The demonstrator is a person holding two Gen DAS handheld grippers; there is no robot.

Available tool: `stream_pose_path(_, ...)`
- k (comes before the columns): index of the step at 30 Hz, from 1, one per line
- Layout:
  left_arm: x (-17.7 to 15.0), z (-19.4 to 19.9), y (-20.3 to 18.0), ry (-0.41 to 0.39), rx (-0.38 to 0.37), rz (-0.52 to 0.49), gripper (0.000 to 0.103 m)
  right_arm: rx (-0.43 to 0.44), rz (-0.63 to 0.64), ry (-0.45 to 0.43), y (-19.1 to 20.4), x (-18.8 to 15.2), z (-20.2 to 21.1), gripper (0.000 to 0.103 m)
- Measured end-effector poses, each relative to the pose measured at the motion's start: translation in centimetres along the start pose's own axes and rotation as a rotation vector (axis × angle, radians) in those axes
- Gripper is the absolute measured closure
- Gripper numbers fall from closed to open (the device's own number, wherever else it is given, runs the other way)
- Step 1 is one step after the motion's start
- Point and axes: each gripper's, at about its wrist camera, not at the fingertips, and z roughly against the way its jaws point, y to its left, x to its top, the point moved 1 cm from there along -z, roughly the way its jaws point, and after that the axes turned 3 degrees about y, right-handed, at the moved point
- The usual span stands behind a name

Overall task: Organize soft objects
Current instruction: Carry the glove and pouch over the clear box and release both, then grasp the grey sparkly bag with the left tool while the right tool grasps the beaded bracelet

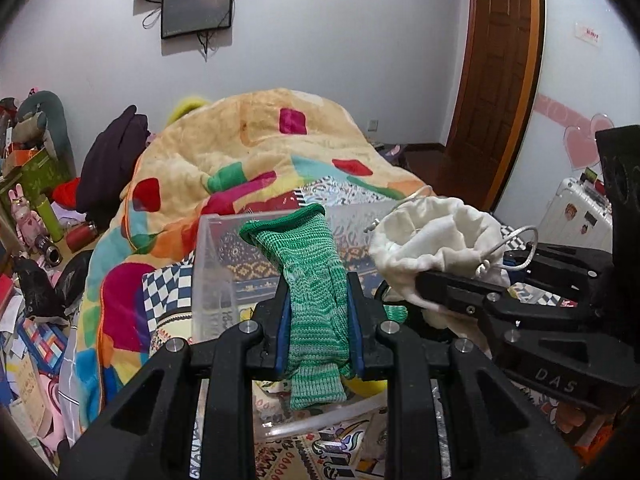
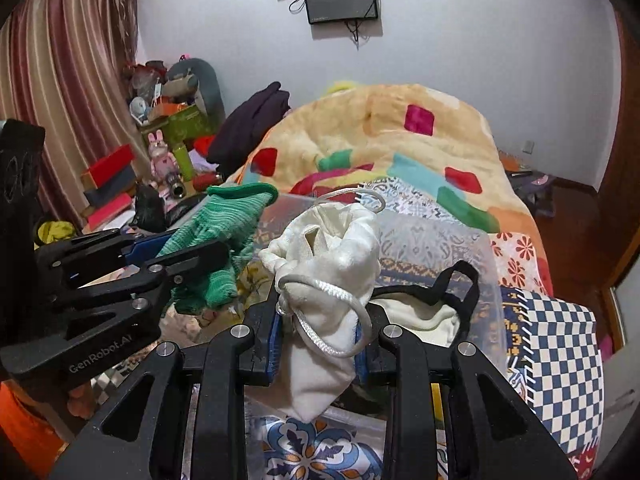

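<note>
In hand: my left gripper [image 1: 316, 316] pinches a green glove [image 1: 310, 280], my right gripper [image 2: 320, 332] a white pouch [image 2: 328, 276], both above the clear box [image 1: 212, 264]. Already inside: one cloth [image 2: 420, 316]. Both held items remain to drop.

The knit sleeve [image 1: 316, 300] sits centre frame in the left gripper [image 1: 318, 320], with the drawstring pouch [image 1: 436, 236] to its right, both above a clear box [image 1: 216, 276] before the heaped blanket [image 1: 248, 148].
</note>
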Motion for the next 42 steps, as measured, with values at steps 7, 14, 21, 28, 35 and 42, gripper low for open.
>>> stream_pose_path(7,-0.2,-0.5,0.0,0.023,-0.003,0.000,0.074,-0.021,0.014,0.014,0.0,0.1,-0.3,0.068)
stream_pose_path(14,-0.1,1.0,0.1,0.001,-0.022,0.016,0.064,-0.010,0.021,-0.015,0.0,0.5,1.2,0.058)
stream_pose_path(21,0.2,4.3,-0.4,-0.069,-0.040,0.012,0.049,-0.023,0.033,-0.079,0.1,0.6,4.2,0.057)
stream_pose_path(28,-0.9,7.2,-1.0,-0.109,-0.062,0.009,0.030,-0.046,0.035,-0.149,0.0,-0.4,7.8,0.032)
stream_pose_path(35,-3.3,7.2,-1.6,-0.050,-0.099,0.018,0.017,-0.071,0.037,-0.100,-0.4,-3.2,8.1,0.022)
stream_pose_path(42,-5.7,4.8,-2.5,0.046,-0.115,0.018,0.016,-0.056,0.013,0.055,-0.9,-7.2,4.9,0.022)
